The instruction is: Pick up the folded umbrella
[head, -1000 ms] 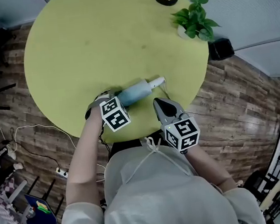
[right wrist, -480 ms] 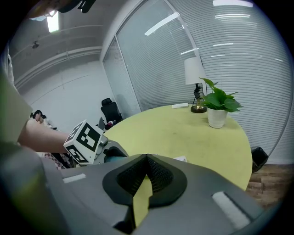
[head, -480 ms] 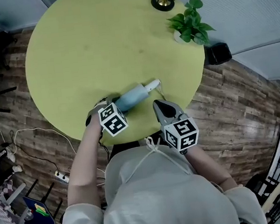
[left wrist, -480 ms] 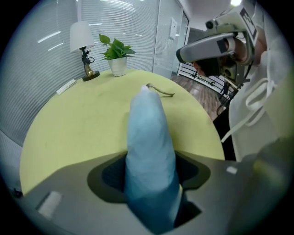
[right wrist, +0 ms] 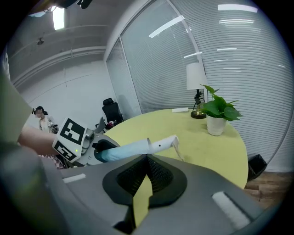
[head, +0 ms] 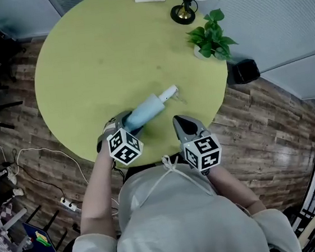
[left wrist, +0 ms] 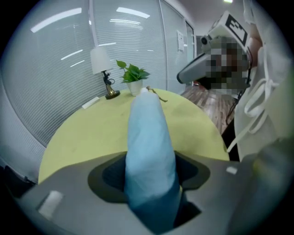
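Because the left gripper [head: 125,122] has its jaws spread wide and clamped on the thick blue end of the umbrella [left wrist: 148,137], the lift should go slow with a steady squeeze. Beside it the right gripper [right wrist: 146,158] has its jaws almost together on nothing. Ahead of the left jaws the body runs out long to the white handle [head: 169,92], so I judge it may droop toward the table [head: 82,58]; keep it level.

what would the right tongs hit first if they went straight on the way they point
Probably the folded umbrella, which crosses just beyond the right tongs; depth is unclear, so they might slip under it onto the yellow table.
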Tool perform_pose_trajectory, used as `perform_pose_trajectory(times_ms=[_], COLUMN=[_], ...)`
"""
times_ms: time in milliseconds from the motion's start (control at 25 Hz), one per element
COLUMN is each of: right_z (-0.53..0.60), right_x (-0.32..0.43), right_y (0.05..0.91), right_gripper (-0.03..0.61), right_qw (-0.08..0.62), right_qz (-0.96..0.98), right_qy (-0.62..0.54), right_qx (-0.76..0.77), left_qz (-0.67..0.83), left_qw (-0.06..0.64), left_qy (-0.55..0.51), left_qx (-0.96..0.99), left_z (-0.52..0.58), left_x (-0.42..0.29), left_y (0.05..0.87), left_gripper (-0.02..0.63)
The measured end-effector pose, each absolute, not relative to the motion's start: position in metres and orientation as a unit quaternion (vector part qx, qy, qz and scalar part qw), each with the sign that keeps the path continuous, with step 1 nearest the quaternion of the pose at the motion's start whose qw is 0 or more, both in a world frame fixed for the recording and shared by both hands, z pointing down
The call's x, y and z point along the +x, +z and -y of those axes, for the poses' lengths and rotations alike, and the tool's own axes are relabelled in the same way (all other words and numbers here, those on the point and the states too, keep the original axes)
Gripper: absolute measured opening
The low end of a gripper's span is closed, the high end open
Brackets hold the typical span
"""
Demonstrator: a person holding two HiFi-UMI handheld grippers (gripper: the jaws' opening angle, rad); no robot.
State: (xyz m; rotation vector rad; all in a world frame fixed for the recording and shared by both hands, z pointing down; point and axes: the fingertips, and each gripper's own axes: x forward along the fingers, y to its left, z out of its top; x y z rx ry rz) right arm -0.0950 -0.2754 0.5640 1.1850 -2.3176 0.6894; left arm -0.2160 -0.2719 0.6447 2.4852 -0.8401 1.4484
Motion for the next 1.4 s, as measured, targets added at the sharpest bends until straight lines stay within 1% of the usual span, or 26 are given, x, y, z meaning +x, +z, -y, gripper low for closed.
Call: perform_pose_trajectory(times_ms=[320, 720, 880, 1040, 1200, 1400], right_z=[0.283, 0.294, 0.298, 0.298, 0.293, 0.296], right_x=[-0.11, -0.138, -0.148, -0.16, -0.168, -0.168], right_y=[0.529, 0.478, 0.463, 0.44, 0.416, 0.396], right_gripper=[0.0, 0.0, 0.0, 0.0, 0.0, 0.0], right_qw=[0.2, 0.169, 0.157, 0.138, 0.121, 0.105], right_qz=[0.862, 0.892, 0.901, 0.91, 0.916, 0.919], right_qy=[0.219, 0.17, 0.154, 0.138, 0.122, 0.096], right_qx=[0.411, 0.382, 0.374, 0.365, 0.363, 0.368], left_qz=[0.366, 0.542, 0.598, 0.641, 0.667, 0.678], left_qw=[0.026, 0.013, 0.002, -0.006, -0.005, -0.007], left_qy=[0.407, 0.216, 0.119, 0.047, 0.01, 0.005], left_qx=[0.836, 0.812, 0.793, 0.766, 0.745, 0.735], left_z=[0.29, 0.295, 0.291, 0.28, 0.266, 0.265], left_x=[-0.217, -0.253, -0.273, -0.296, -0.31, -0.312], left_y=[0.558, 0.438, 0.393, 0.357, 0.338, 0.334], left_gripper=[0.288, 0.288, 0.288, 0.29, 0.29, 0.29])
